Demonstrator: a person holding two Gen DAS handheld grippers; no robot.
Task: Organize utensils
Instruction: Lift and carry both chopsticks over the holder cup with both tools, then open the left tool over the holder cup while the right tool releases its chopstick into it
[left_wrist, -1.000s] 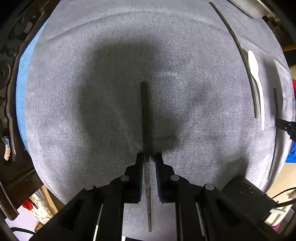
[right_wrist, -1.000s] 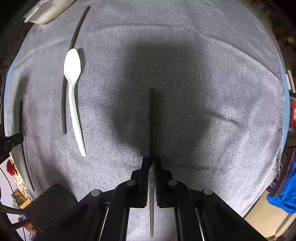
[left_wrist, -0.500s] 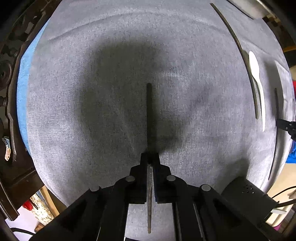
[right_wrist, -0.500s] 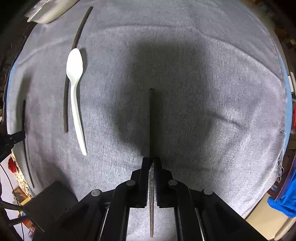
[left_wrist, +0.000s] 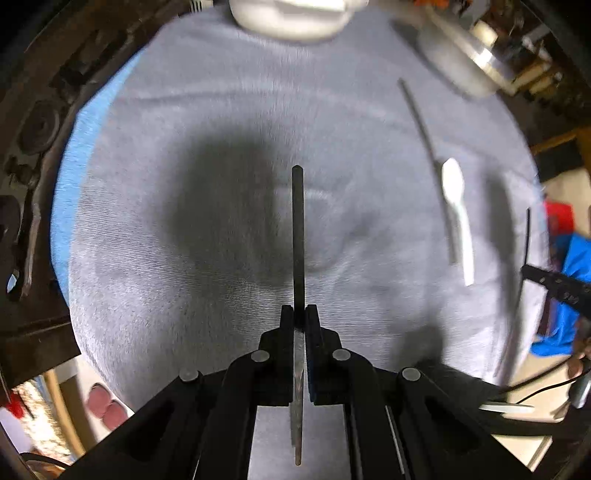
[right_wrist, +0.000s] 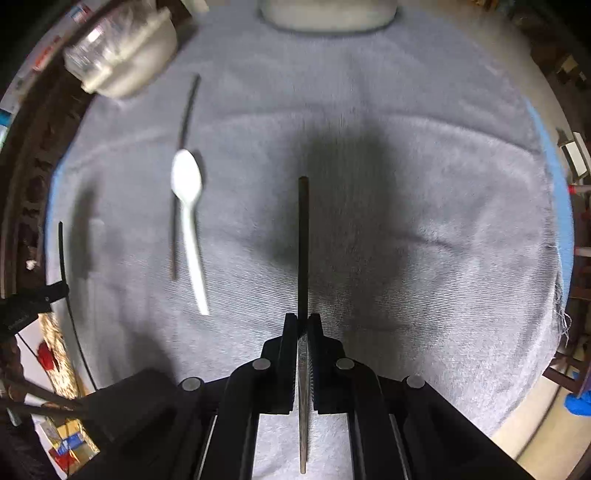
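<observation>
My left gripper (left_wrist: 299, 312) is shut on a dark chopstick (left_wrist: 297, 236) that points forward, lifted above the grey cloth (left_wrist: 184, 295). My right gripper (right_wrist: 303, 319) is shut on another dark chopstick (right_wrist: 303, 243), also lifted over the cloth (right_wrist: 424, 277). A white plastic spoon (right_wrist: 188, 221) lies on the cloth beside a third dark chopstick (right_wrist: 183, 147), left of my right gripper; both also show in the left wrist view, the spoon (left_wrist: 458, 218) and chopstick (left_wrist: 424, 136) at the right.
A white tray (left_wrist: 291, 18) stands at the cloth's far edge, also in the right wrist view (right_wrist: 325, 16). A clear lidded container (right_wrist: 118, 59) sits at the far left corner there. The other gripper's tip (left_wrist: 554, 286) shows at the right.
Both grippers have risen and pulled back with their chopsticks, so the far tray and container came into view. The left jaws closed on the chopstick a second ago.
</observation>
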